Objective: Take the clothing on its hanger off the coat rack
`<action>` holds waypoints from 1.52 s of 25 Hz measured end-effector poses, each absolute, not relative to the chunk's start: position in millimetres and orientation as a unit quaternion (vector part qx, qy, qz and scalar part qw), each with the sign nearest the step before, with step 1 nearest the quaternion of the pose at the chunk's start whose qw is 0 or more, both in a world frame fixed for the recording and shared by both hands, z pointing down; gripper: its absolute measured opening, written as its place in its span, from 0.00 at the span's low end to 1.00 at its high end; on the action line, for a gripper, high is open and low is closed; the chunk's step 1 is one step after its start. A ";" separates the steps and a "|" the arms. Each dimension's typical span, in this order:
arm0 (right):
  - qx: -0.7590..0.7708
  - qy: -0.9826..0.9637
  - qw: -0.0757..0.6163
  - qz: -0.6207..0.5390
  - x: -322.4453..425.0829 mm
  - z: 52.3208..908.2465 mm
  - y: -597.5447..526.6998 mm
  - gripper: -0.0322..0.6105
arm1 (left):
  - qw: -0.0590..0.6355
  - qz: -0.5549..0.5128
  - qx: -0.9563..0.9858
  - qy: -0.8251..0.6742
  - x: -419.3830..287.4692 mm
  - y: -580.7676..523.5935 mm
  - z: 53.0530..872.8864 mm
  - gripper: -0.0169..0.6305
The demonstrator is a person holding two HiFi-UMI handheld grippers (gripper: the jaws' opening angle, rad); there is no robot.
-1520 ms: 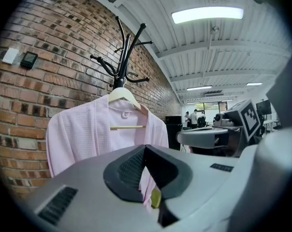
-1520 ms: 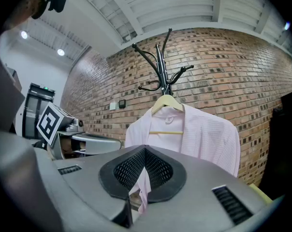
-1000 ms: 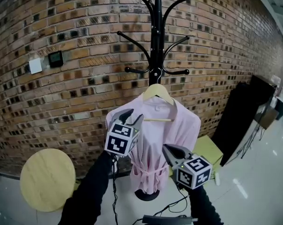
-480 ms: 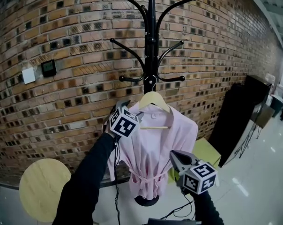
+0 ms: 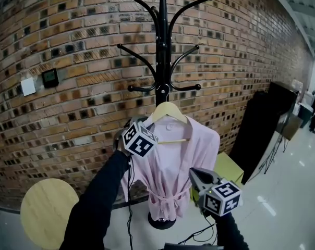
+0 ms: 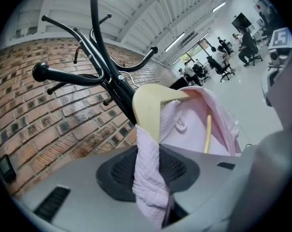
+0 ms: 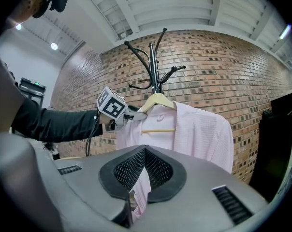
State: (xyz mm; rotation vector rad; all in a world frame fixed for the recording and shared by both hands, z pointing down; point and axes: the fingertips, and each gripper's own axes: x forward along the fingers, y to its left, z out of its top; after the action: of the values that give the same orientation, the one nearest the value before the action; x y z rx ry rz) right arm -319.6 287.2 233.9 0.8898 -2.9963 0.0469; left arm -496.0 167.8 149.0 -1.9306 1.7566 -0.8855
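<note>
Nearest the person, low on the right, the right tongs point(image 5: 193, 172) are held about level. They point at the lower part of the robe point(image 5: 173, 165) but stay short of it. Their jaws stand a narrow slit apart with nothing gripped, and pink cloth shows through the gap from beyond.

Higher and further out, a dark sleeve point(image 5: 95, 202) reaches up to the left tongs point(image 6: 152, 175), which have just been closing. A bunched fold of the robe's shoulder cloth is now pinched between their pads. It sits right at the end of the wooden hanger point(image 5: 169, 108) that is on the person's left.

The pink robe is on the hanger with its front towards the person. Its long axis runs straight up and down, with the collar at the top, a belt tied at the waist and the hem just above the round base point(image 5: 161, 223) of the coat rack point(image 5: 161, 61). The hanger's long axis runs side to side, about level, and its crossbar point(image 5: 173, 141) shows in the open neck. Its top meets the black pole just under the lowest pegs. I cannot tell which peg carries the hook.

Behind everything stands a brick wall point(image 5: 69, 46). A round wooden top point(image 5: 48, 212) is low on the left, a yellow-green box point(image 5: 230, 168) is behind the robe, and a black case point(image 5: 262, 124) is at the right.
</note>
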 end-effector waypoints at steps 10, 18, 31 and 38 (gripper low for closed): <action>0.301 -0.953 0.007 0.022 -297.4 239.4 292.9 0.01 | 0.186 -0.315 -0.679 0.637 -496.0 170.8 134.9 0.23; 0.319 -0.947 0.000 0.033 -280.5 245.6 297.8 0.01 | 0.213 -0.300 -0.666 0.650 -503.7 179.7 84.8 0.22; 0.327 -0.944 -0.010 0.032 -272.9 241.1 321.7 0.01 | 0.214 -0.277 -0.678 0.646 -473.5 211.1 65.2 0.22; 0.336 -0.941 -0.009 0.030 -268.0 246.1 343.5 0.01 | 0.229 -0.293 -0.679 0.633 -461.5 203.7 47.4 0.22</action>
State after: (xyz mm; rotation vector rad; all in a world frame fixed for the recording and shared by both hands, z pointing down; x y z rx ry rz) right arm -268.0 343.5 246.1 1.0611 -2.9738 0.0946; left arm -461.5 203.7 47.4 -1.8700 1.7418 -0.8067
